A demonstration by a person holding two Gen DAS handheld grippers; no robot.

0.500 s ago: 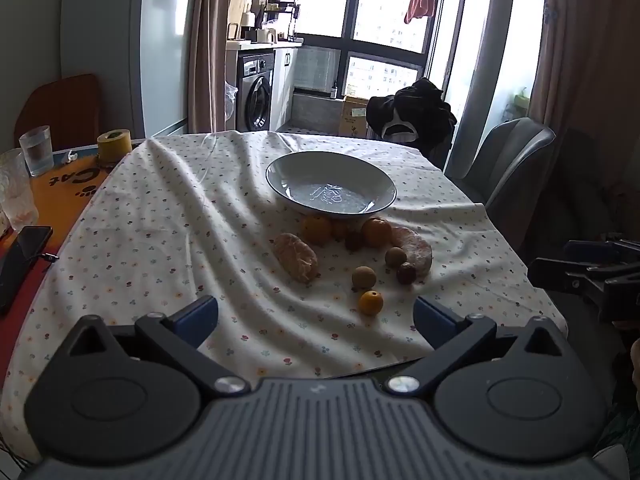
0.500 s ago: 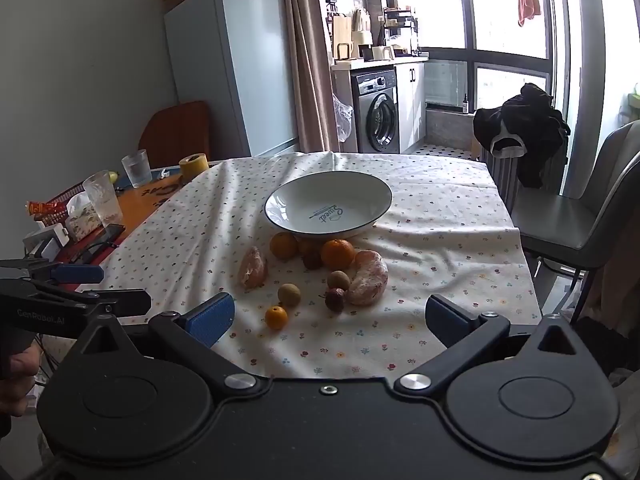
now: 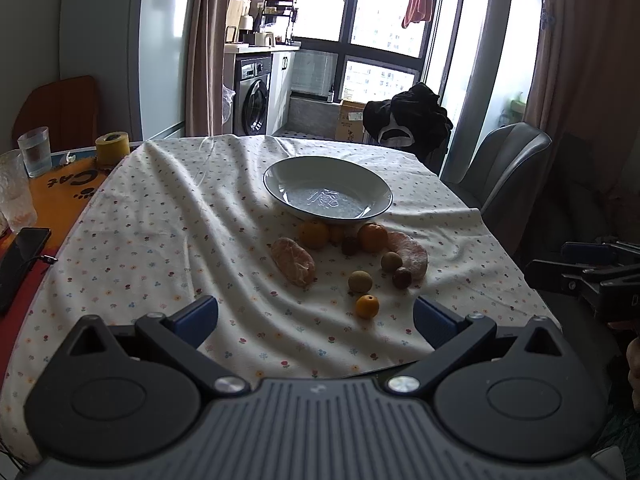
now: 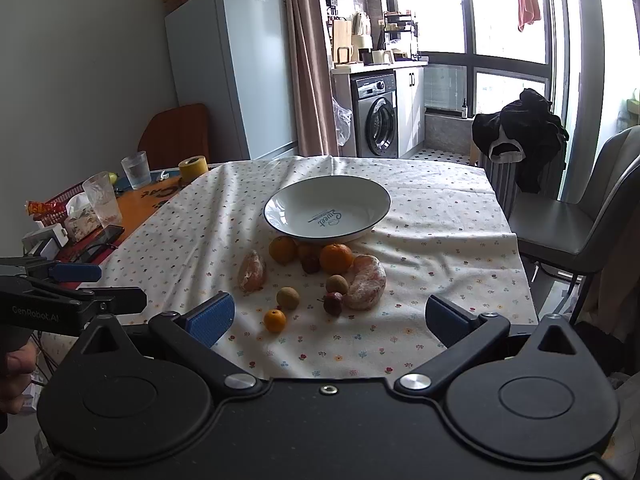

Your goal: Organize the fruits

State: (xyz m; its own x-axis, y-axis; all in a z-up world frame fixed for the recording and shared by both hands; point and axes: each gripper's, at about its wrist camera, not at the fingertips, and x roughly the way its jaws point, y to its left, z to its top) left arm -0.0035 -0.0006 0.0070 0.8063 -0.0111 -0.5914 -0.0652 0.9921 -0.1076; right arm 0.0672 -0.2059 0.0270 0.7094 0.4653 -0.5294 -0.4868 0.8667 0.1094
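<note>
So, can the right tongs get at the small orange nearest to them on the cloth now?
Probably yes: the right tongs are open, and the small orange lies alone on the cloth, nothing between them.

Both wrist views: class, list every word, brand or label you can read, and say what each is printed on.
"Sweet": inside the white plate, in script; the smaller line above it is too small to read.
"CenRobot.AI": on the side of the left gripper.
"Cat", seen upside down, with paw prints: on the orange mat.
Red snack packet: yellow lettering, too blurred to read.
Cardboard box by the window: label unreadable.
</note>
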